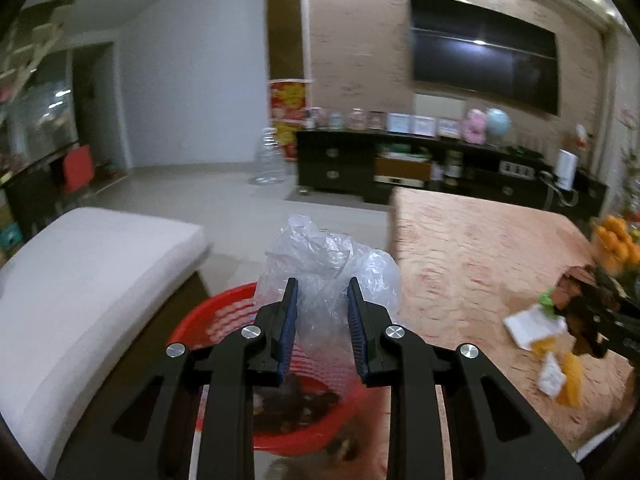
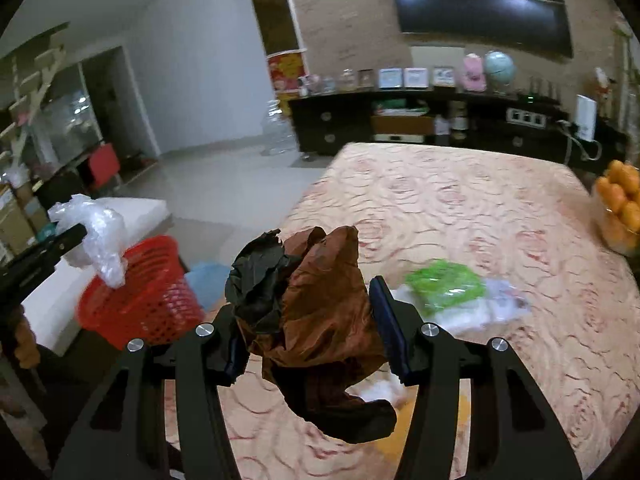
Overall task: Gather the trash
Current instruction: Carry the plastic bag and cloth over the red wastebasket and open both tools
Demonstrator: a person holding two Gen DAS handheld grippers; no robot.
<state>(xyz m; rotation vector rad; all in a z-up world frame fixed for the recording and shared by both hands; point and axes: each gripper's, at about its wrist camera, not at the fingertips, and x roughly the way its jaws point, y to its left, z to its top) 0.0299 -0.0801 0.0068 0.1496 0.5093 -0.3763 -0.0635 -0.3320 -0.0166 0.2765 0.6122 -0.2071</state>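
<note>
Trash is in both of my tongs at this moment. My left tongs (image 1: 322, 322) pinch a crumpled clear plastic bag (image 1: 328, 268), which hangs right above the red basket (image 1: 192, 324) standing on the floor between the white cushion (image 1: 80, 292) and the bench (image 1: 480, 264) with its pink patterned cloth. My right tongs (image 2: 308, 332) pinch a crushed brown and black wrapper (image 2: 316, 300), held above the near part of the bench and not yet over the basket, which in that view sits off to the left.

Judging by what lies where, the job is partly done. Dark scraps (image 1: 296, 404) already sit in the bottom of the basket, so some rubbish has gone in. The two pieces I carry are lifted but not dropped, and neither pair of tongs is spread.

Still left on the bench: a green packet (image 2: 444, 284) lying on pale, whitish wrappers (image 2: 492, 304), and yellow and white scraps (image 1: 560, 376) near the close edge. A pale blue thing (image 2: 208, 280) lies on the floor beside the basket; it is too blurred for me to say whether it is rubbish. The oranges (image 2: 620, 208) at the far right edge look like fruit to keep, not to bin.

My reckoning is that the clear bag goes in first, the brown wrapper needs carrying over to the left, and then at least one more trip to the bench is called for.
</note>
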